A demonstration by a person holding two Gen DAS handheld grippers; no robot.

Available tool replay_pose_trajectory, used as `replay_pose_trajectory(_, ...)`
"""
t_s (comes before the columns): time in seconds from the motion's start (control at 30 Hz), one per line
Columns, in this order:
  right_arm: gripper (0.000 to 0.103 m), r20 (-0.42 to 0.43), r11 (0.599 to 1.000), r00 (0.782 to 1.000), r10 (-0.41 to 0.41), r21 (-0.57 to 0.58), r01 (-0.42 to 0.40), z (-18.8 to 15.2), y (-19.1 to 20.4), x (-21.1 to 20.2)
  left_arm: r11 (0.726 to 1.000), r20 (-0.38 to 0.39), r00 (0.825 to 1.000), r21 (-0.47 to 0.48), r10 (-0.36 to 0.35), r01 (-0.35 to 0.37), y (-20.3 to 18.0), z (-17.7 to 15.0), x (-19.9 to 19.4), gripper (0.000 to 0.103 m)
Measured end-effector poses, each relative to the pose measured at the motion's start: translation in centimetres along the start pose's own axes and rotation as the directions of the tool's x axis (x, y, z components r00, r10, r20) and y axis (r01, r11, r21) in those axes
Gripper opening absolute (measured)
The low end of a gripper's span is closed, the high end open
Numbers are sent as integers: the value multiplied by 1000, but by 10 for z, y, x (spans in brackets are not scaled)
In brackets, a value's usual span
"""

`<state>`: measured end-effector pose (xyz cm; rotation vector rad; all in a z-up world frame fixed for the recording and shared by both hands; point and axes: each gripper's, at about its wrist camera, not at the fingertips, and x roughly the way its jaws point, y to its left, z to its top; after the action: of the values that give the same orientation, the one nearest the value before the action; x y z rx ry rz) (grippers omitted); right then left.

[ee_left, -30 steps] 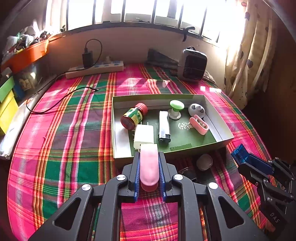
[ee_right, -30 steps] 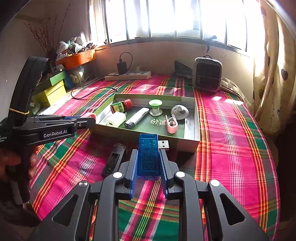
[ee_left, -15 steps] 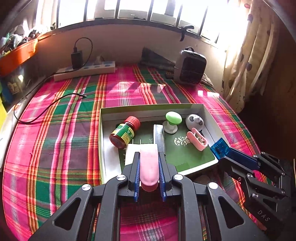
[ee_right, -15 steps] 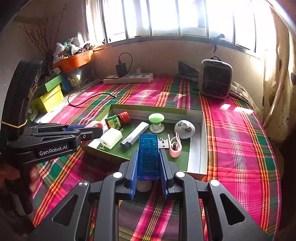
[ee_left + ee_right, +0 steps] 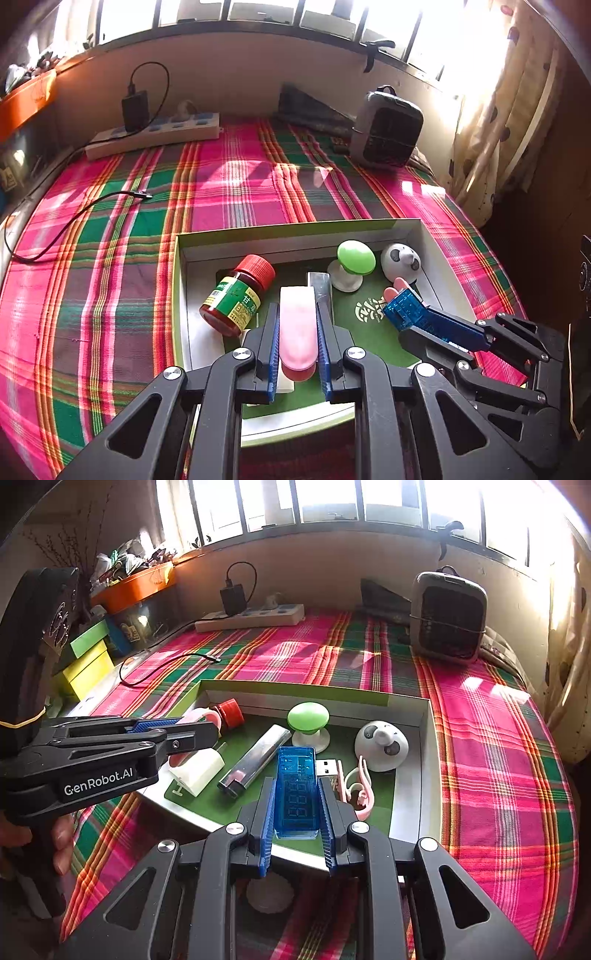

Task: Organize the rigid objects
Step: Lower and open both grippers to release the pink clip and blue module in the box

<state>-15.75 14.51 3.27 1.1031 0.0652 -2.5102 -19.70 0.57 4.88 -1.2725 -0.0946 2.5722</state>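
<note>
Looking along the left gripper (image 5: 297, 332), its fingers are closed on a pink oblong case (image 5: 297, 325), which hangs over the near left part of the open tray (image 5: 295, 230), just above a white block that is mostly hidden under it. The red-capped bottle (image 5: 238, 295) lies close on the left and a silver lighter (image 5: 320, 286) close on the right, so I judge the case should come straight down into the gap and be released only once it rests on the green floor, the fingers opening just enough to clear both neighbours. This view also shows the right gripper (image 5: 400, 308) side-on, its blue piece slanting into the tray's right half beside the panda-faced dome (image 5: 400, 260).

From the right gripper (image 5: 296, 805), the fingers are clamped on a blue USB meter (image 5: 297, 794) with its plug pointing right, poised over the tray's near edge between the lighter (image 5: 255, 762) and a pink clip (image 5: 360, 788). I judge it needs lowering flat, clear of the green-topped knob (image 5: 308, 720). Only this view shows the white charger block (image 5: 197, 771) whole, a pale round object below the fingers outside the tray, and the person's left hand (image 5: 59, 834). I cannot tell whether the plaid cloth covers a bed or a bench.
</note>
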Motion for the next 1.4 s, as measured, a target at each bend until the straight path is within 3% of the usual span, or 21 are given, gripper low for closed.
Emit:
replay_pose_trajectory(0.47, 23, -47, 1000, 999, 1, -14, -2, 5, -2, 24, 1000, -36, 999, 0, 9, -9, 6, 4, 26, 17)
replay_pose_trajectory(1.4, 23, -75, 999, 997, -28, -34, 25, 4, 1, 39, 1000, -47, 999, 2, 9, -9, 7, 3, 35, 19)
